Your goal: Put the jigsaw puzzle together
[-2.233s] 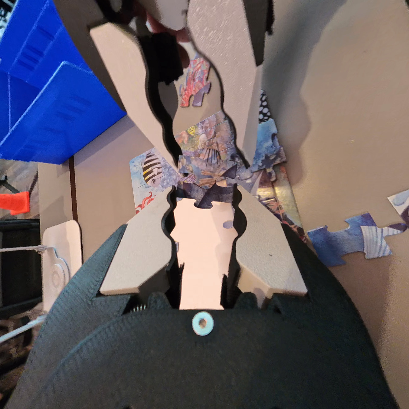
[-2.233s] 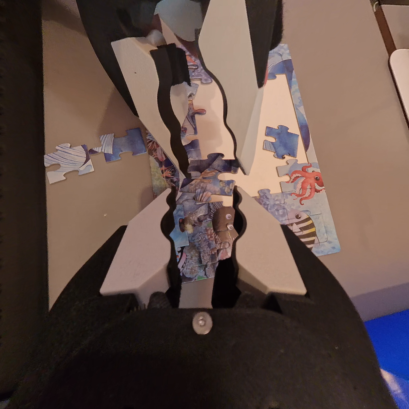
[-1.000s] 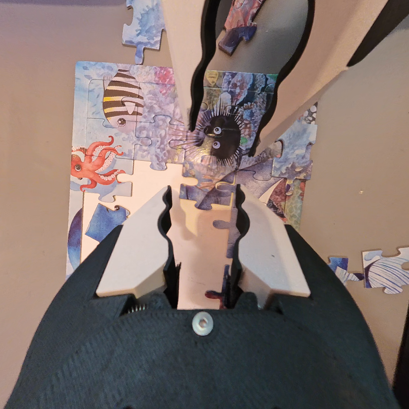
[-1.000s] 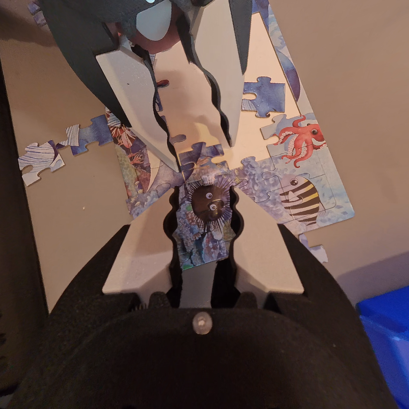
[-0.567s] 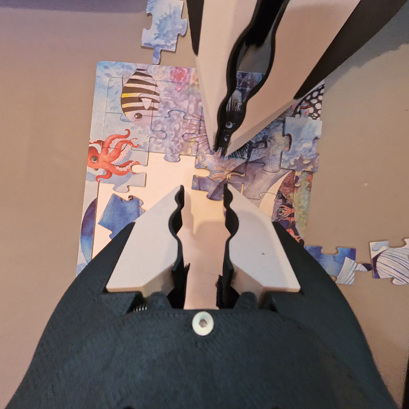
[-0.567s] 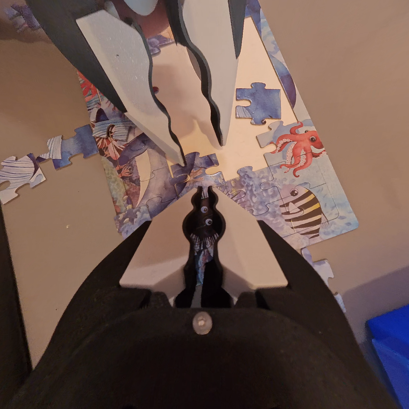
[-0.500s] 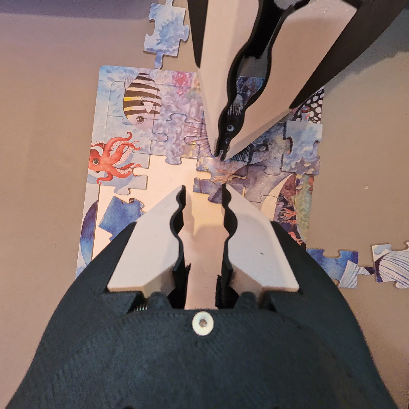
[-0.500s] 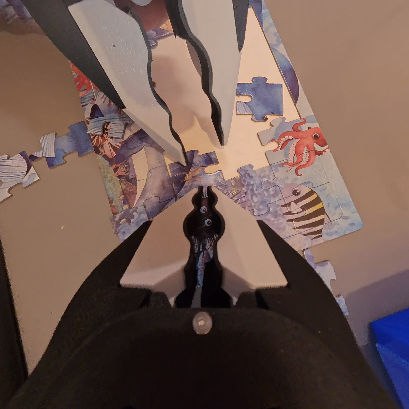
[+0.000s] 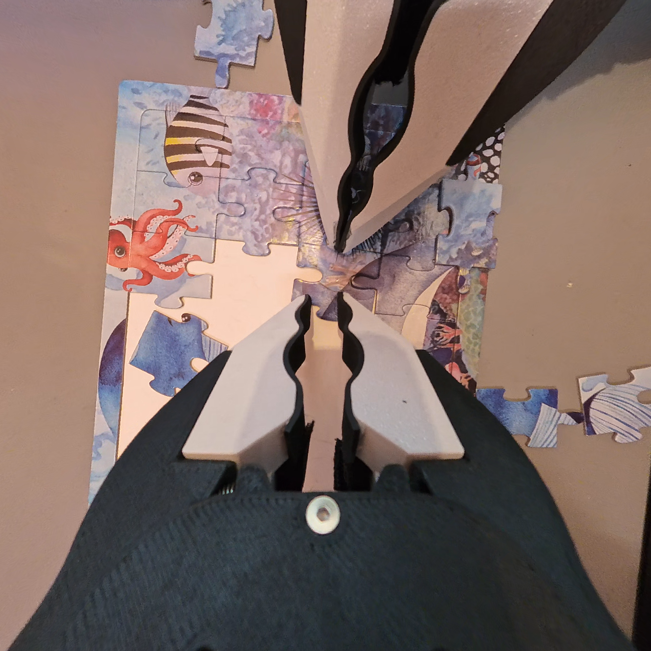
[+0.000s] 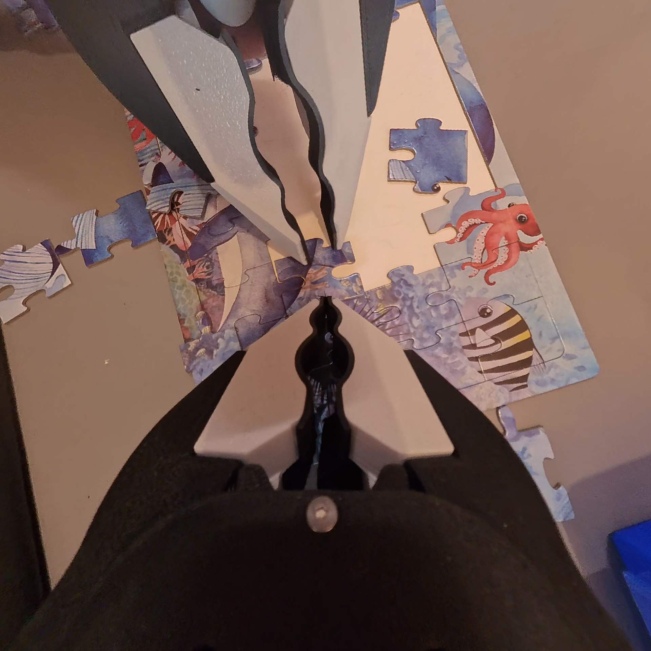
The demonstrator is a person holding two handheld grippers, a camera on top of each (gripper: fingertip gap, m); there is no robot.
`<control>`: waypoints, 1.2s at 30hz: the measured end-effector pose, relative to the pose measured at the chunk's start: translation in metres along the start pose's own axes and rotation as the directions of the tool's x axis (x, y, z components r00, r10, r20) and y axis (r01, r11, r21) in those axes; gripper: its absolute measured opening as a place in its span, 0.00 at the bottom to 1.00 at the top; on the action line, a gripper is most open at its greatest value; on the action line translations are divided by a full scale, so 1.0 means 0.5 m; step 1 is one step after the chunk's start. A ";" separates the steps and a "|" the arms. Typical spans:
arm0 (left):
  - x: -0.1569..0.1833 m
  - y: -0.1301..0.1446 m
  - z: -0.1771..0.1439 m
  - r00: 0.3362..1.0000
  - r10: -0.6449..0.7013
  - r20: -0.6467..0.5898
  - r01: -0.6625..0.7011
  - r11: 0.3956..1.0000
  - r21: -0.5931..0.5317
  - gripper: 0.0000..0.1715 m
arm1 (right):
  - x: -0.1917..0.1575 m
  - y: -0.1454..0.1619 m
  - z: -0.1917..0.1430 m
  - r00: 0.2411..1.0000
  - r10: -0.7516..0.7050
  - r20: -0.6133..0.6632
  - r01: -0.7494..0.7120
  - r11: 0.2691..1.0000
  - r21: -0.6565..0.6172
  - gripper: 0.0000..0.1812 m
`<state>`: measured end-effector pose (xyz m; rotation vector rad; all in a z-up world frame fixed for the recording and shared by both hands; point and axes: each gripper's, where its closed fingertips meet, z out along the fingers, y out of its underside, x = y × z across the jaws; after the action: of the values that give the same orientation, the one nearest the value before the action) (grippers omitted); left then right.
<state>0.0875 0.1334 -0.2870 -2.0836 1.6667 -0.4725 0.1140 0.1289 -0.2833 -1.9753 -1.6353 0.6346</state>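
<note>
From the left wrist view, the left gripper hangs low over the jigsaw puzzle tray, its jaws drawn to a narrow gap with nothing between them, tips at the edge of a dark blue seated piece. Opposite it, the right gripper has its jaws pressed together, tips down on the joined pieces near the middle of the picture. The far half of the tray is filled: the striped fish, the red octopus and the coral section at the right edge are locked in. The pale bare bed of the tray shows nearer the camera, with one loose blue piece lying in it unseated. A light blue piece lies on the table beyond the tray, and two whale-striped pieces lie linked off to the right. From the right wrist view, the right gripper is closed with nothing held in it, bearing on the assembled section, seemingly pressing it flat. The left gripper meets it from the other side. By my judgement roughly half is done; the loose blue piece, the striped pair and another pale piece beside the tray remain.
</note>
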 end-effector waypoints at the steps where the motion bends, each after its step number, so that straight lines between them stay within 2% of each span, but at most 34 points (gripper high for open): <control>1: 0.001 0.000 0.000 1.000 0.002 -0.002 -0.003 1.000 -0.001 0.07 | 0.000 0.001 0.000 1.000 0.002 0.001 -0.002 1.000 -0.001 0.00; 11: 0.006 0.000 0.001 1.000 0.013 -0.003 -0.013 1.000 -0.011 0.05 | 0.004 -0.008 -0.003 0.999 -0.023 -0.038 0.023 1.000 0.003 0.00; 12: 0.006 0.001 0.001 1.000 0.015 -0.002 -0.015 1.000 -0.015 0.04 | 0.004 0.001 0.003 0.999 -0.022 -0.036 0.021 1.000 -0.022 0.00; 15: 0.007 0.002 0.001 1.000 0.017 -0.004 -0.017 1.000 -0.019 0.04 | -0.003 -0.004 0.007 1.000 0.007 -0.001 -0.007 1.000 0.005 0.00; 22: 0.008 0.003 0.000 1.000 0.018 -0.004 -0.018 1.000 -0.024 0.04 | 0.016 -0.014 -0.013 0.998 0.001 -0.067 0.000 1.000 0.027 0.00; 24: 0.002 0.001 -0.001 1.000 0.022 0.010 -0.021 1.000 -0.021 0.04 | 0.017 0.002 -0.006 0.998 0.005 -0.059 -0.006 1.000 -0.016 0.00; 29: -0.023 -0.012 -0.003 0.998 0.007 0.057 -0.008 1.000 0.011 0.07 | 0.013 0.005 0.002 0.998 -0.011 -0.064 0.009 0.999 -0.033 0.00; 36: -0.009 -0.008 0.007 1.000 0.014 0.025 -0.014 1.000 0.006 0.03 | 0.013 0.004 0.003 0.997 -0.016 -0.069 0.014 0.999 -0.035 0.00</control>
<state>0.0916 0.1392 -0.2878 -2.0641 1.6626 -0.4453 0.1157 0.1350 -0.2858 -1.9851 -1.6277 0.5299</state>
